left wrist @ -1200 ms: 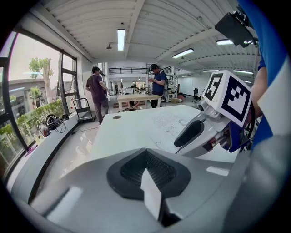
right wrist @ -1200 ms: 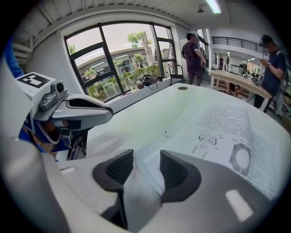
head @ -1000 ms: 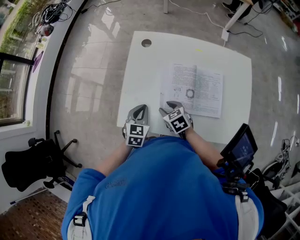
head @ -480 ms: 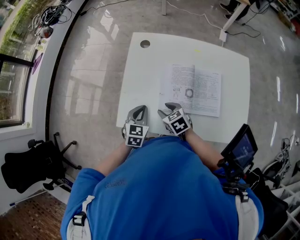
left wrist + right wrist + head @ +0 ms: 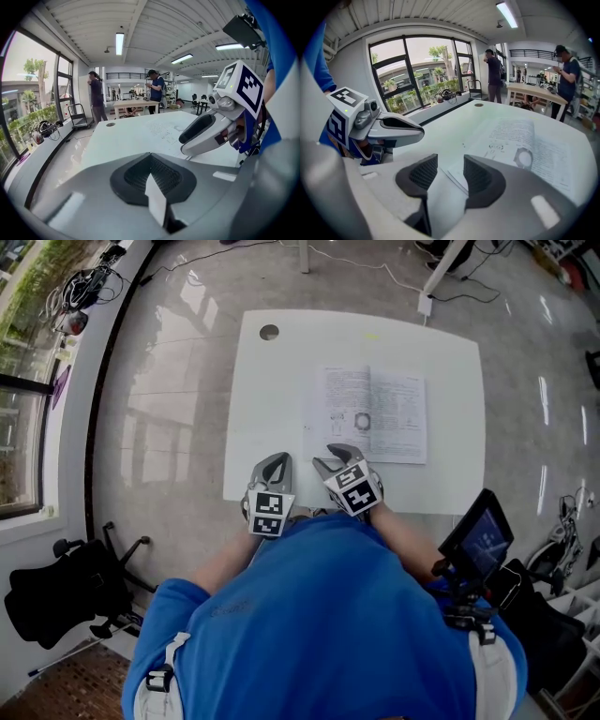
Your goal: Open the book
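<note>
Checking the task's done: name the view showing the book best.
Head view: the whole book lies open, both pages showing. Right gripper view shows it obliquely, corner behind the right claw; left gripper view, a faint sliver.

The book point(image 5: 373, 415) has matt printed paper pages. The surface point(image 5: 272, 399) beneath is smooth and white with a faint sheen. The floor point(image 5: 178, 381) is glossy and mirrors the light. The right gripper point(image 5: 450, 174) has a smooth grey plastic shell and black, finely ribbed pads point(image 5: 423, 172).

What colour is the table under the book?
The table is white, clearest in the head view.
</note>
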Tool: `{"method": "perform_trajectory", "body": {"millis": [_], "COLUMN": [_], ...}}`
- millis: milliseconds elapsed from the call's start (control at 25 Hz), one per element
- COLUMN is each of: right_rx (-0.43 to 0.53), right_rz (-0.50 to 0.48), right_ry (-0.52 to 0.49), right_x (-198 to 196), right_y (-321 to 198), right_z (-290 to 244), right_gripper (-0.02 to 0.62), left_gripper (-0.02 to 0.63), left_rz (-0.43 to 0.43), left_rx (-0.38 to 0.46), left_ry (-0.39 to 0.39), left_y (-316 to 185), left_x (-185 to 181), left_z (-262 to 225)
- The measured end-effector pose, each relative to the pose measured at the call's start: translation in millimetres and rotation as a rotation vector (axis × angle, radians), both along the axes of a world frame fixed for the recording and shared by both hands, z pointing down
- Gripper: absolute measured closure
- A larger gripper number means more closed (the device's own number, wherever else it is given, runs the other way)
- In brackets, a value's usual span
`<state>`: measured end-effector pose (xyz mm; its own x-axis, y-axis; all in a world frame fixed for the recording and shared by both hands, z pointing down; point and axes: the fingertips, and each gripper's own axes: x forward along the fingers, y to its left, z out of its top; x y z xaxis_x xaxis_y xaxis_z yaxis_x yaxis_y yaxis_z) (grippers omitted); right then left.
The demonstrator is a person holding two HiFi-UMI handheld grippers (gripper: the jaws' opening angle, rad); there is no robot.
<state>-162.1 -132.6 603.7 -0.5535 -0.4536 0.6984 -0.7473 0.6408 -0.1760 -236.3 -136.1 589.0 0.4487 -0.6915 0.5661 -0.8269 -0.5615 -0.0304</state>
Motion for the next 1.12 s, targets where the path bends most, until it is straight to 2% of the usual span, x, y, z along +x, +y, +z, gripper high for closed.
{"method": "perform_trajectory", "body": {"millis": [440, 640, 880, 1120], "right_rx": [0.141, 0.212, 0.277, 0.318], "right_rz": [0.124, 0.143, 0.183, 0.194], "right_ry": [-0.012, 0.001, -0.002, -0.013], "right_x": [81.1, 105.0, 184.0, 238.6], "right_y": [14.6, 20.6, 63.0, 101.6], "right_z": [-47.8, -56.3, -96.5, -114.2], "right_gripper": [0.440, 0.495, 0.546, 0.568], "left_gripper": [0.603, 0.603, 0.603, 0.603], "left_rz": [0.079, 0.105, 0.150, 0.147], "left_rx": [0.098, 0.143, 0.175, 0.204], "left_ry": [0.056, 0.079, 0.094, 0.104], "left_y": [11.6, 18.7, 62.1, 104.3], "left_x": [83.8, 113.3, 199.0, 251.8], "left_z": [-37.5, -42.4, -77.2, -91.3]}}
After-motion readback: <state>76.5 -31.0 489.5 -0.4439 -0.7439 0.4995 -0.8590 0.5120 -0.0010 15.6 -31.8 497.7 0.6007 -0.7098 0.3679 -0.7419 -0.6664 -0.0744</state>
